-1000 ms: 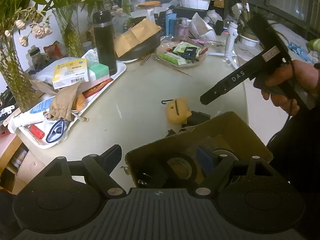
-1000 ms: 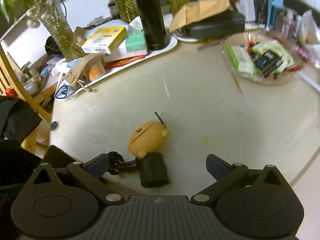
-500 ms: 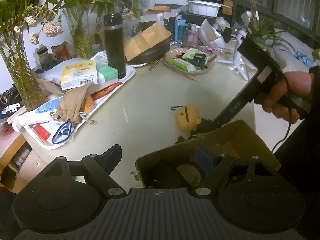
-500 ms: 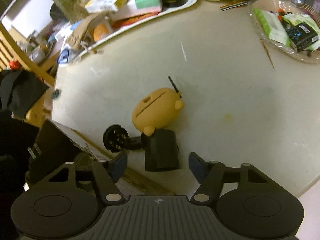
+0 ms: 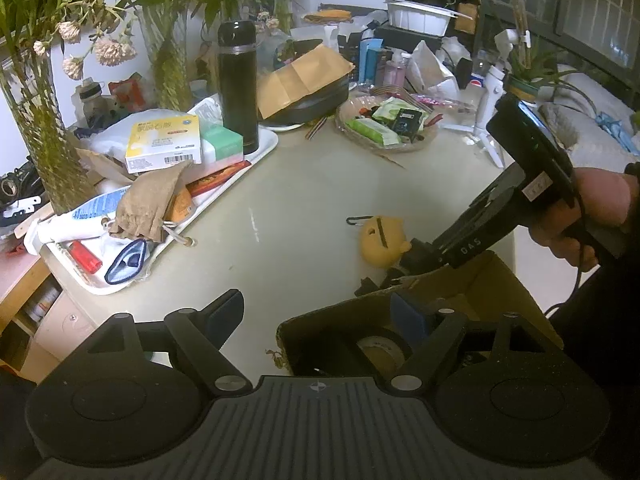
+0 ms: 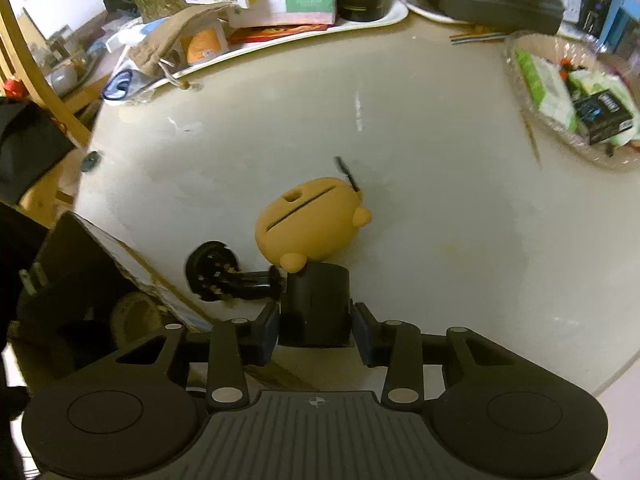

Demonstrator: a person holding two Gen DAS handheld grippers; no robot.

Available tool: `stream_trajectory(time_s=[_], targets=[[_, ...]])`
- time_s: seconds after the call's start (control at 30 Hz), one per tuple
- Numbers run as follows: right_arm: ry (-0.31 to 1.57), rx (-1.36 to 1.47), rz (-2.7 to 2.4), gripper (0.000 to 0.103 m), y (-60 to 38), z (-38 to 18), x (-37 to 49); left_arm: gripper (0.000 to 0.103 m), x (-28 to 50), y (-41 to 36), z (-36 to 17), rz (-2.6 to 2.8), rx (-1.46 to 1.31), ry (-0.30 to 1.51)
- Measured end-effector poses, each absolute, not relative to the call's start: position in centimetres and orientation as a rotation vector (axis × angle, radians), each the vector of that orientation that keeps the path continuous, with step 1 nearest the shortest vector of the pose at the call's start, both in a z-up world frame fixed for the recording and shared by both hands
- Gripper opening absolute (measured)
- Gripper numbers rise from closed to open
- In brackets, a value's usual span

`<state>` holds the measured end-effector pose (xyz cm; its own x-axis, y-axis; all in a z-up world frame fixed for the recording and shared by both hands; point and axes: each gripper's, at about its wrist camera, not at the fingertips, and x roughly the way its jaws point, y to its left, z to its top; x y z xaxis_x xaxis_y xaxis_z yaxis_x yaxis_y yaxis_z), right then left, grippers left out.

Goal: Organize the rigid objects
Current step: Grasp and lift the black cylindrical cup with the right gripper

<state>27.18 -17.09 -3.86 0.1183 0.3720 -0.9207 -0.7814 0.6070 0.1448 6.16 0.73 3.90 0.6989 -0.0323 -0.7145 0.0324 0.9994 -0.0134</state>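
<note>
A tape roll (image 5: 380,354) already lay in the cardboard box (image 5: 516,304). The right gripper (image 6: 314,330) was closing around the black adapter block (image 6: 314,308) (pads barely apart from it); the yellow case (image 6: 308,222) remained, and the left gripper (image 5: 320,316) gaped.

Dim, yellowish indoor light — soft shadows, fisheye-bent edges, dark vignetted corners, slight blur.

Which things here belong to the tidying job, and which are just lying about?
Job:
- black block, between the closing right claw
- yellow case
- black round plug
- cardboard box

Lying about:
- black flask
- snack basket
- white tray
- vases of plants
</note>
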Motion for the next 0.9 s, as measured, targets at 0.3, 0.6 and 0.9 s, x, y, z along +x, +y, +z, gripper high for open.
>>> stream_trajectory(time_s=[0.3,0.6,0.9], targets=[[1.160,-0.397,0.783,0.032,-18.9,-3.4,29.1,0.081,6.3,0.7,4.2,-0.057,0.003,0.794],[1.205,-0.401,0.781,0.044,-18.5,-4.7,29.6,0.081,6.7,0.5,4.2,-0.070,-0.002,0.797],[1.263,-0.345,0.772,0.044,-19.2,-6.6,29.4,0.081,7.7,0.6,4.5,-0.081,-0.009,0.792]])
